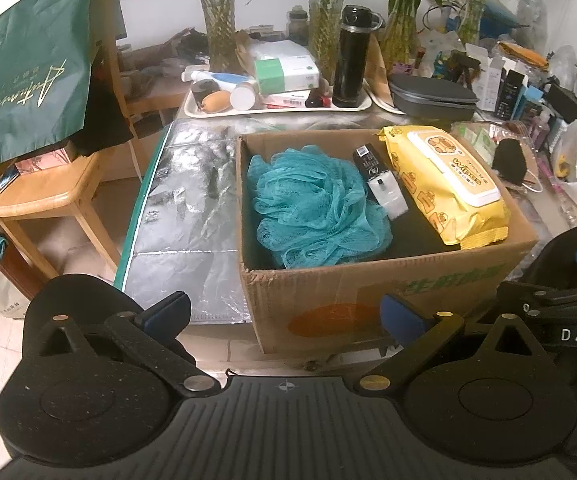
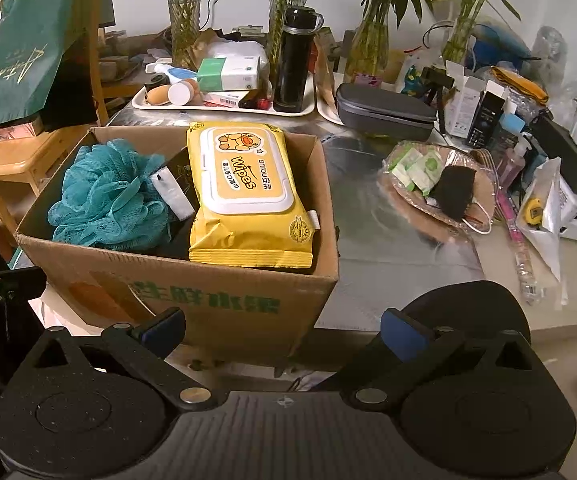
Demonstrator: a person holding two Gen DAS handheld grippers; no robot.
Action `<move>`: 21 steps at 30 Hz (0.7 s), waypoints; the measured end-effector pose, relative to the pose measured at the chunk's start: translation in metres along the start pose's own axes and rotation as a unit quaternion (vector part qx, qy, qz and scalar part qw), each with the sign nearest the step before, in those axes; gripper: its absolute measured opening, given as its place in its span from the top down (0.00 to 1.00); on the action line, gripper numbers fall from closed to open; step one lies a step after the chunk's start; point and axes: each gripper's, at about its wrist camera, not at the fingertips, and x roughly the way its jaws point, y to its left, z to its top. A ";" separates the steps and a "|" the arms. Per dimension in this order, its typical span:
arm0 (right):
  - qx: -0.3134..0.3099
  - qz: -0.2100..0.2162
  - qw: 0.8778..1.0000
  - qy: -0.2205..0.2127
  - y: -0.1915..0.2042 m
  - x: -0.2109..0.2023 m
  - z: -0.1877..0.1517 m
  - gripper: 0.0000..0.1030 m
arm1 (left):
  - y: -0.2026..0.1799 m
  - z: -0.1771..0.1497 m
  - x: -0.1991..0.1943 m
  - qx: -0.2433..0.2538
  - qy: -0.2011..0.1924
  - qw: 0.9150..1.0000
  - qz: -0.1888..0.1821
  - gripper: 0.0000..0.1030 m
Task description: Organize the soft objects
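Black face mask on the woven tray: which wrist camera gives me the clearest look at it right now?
The right wrist view. There the black face mask sits fairly central on the woven tray, with its white ear loop visible. In the left wrist view the mask is small and distorted near the right edge, behind the cardboard box.

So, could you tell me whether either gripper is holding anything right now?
Nothing is held: the left gripper and right gripper are both open and empty, in front of the cardboard box.

Matte black speckled left gripper, blue finger pads, brass-coloured pivot screws, ribbed base, matching right gripper
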 end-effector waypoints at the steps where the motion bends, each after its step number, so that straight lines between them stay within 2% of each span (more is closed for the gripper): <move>1: 0.000 0.000 1.000 -0.001 0.000 -0.001 0.000 0.00 | 0.000 0.000 0.000 -0.001 0.000 1.000 0.000 0.00; 21: -0.005 0.000 1.000 -0.002 0.002 -0.004 0.002 0.00 | 0.003 0.001 -0.002 -0.015 -0.001 1.000 -0.005 0.00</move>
